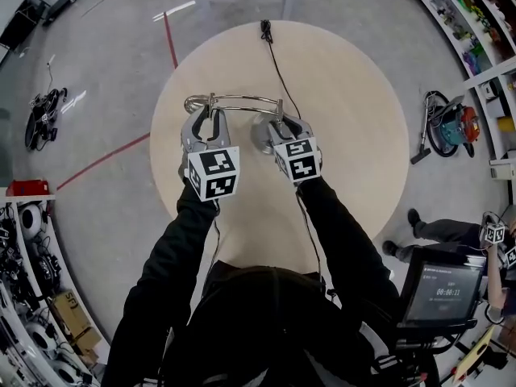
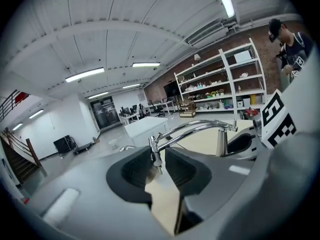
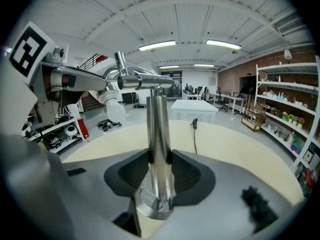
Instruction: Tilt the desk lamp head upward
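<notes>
The lamp post (image 3: pixel 159 119) was clamped in the right gripper (image 3: pixel 159 156); left of the post, the head stem (image 2: pixel 154 144) was pinched by the left gripper (image 2: pixel 158 155).

Right gripper (image 3: pixel 159 159): clamped on chrome lamp post (image 3: pixel 157 124), base (image 3: pixel 152 206) on round table (image 3: pixel 230 144); black cable (image 3: pixel 195 136) lying beyond.

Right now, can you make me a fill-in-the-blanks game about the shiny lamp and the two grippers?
The table under the lamp is ____ in shape.
The gripper squeezing the lamp's upright post is the person's ____ one.
The other gripper, on the end of the curved arm, is the ____ one.
A ____ cable lies across the table.
Missing words: round, right, left, black.
</notes>
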`<state>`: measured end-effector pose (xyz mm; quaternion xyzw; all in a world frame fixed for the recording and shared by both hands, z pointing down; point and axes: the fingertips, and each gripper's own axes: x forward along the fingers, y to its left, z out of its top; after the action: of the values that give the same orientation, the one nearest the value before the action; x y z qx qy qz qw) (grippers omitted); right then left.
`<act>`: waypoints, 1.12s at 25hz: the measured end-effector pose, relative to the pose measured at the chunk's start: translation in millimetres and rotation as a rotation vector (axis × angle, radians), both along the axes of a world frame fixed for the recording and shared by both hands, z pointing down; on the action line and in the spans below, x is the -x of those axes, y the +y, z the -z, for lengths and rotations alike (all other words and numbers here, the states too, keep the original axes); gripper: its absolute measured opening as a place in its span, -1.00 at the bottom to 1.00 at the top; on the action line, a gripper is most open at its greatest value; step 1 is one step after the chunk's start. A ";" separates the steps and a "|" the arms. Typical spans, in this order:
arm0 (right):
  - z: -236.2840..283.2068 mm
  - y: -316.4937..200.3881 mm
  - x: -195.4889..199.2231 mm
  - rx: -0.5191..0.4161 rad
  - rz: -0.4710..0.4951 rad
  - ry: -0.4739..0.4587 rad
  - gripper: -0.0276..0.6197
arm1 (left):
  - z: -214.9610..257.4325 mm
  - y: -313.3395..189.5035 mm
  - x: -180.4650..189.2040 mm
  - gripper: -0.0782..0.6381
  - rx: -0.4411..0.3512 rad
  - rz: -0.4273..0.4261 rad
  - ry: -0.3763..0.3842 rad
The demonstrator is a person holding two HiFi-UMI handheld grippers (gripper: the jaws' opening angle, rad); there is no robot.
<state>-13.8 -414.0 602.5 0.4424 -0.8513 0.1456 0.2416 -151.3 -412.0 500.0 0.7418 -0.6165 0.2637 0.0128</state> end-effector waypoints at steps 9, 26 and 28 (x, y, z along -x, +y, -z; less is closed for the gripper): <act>-2.2 -10.8 -16.3 -0.006 0.020 -0.011 -0.46 | 17.5 -10.6 -21.9 -0.52 -0.025 -0.008 -0.120; -1.2 -6.0 -4.9 -0.020 0.031 -0.016 -0.46 | 46.2 -3.3 -22.9 -0.52 -0.075 -0.026 -0.295; -2.5 -5.9 -7.0 -0.024 0.034 -0.003 -0.46 | 50.8 -3.0 -27.5 -0.52 -0.096 -0.041 -0.344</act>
<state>-6.8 -419.9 605.0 0.4305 -0.8608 0.1319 0.2373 -123.9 -415.0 449.2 0.6977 -0.6063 0.3573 -0.1337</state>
